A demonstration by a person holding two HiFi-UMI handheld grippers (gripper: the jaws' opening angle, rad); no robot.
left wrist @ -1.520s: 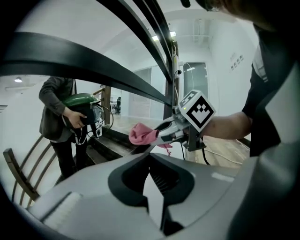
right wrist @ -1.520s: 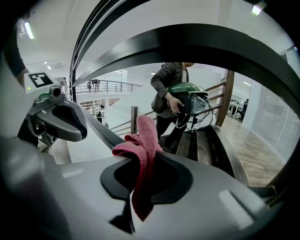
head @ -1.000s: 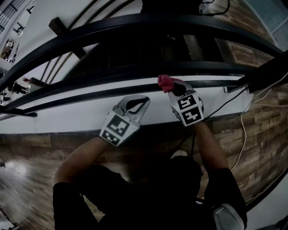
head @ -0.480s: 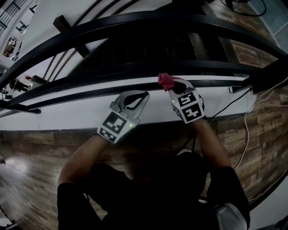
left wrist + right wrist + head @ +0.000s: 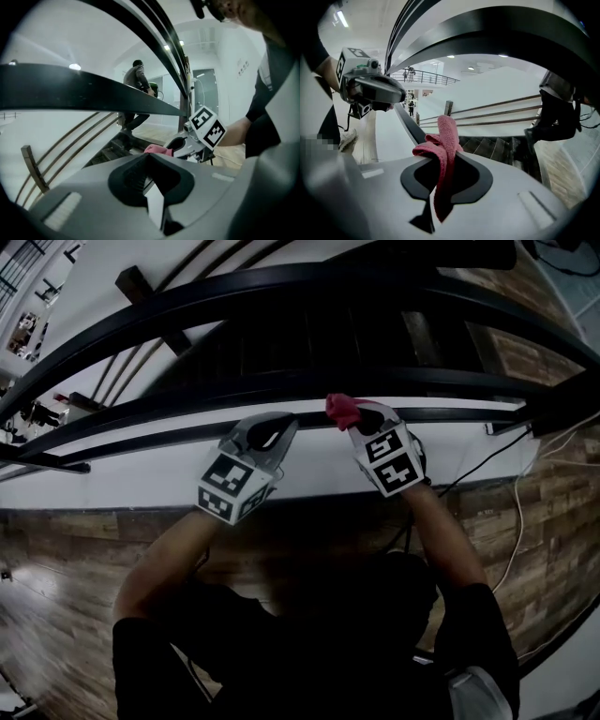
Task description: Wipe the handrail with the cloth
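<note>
Head view looks down; all share handrail [image 5: 405,124].

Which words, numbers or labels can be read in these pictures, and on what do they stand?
No text here is readable.
Left marker cube, on the left hand-held gripper: square pattern only, no letters.
Right marker cube, on the right hand-held gripper: the same.
Red cloth: no label visible.
Small wall sign, left gripper view: too small to read.
</note>
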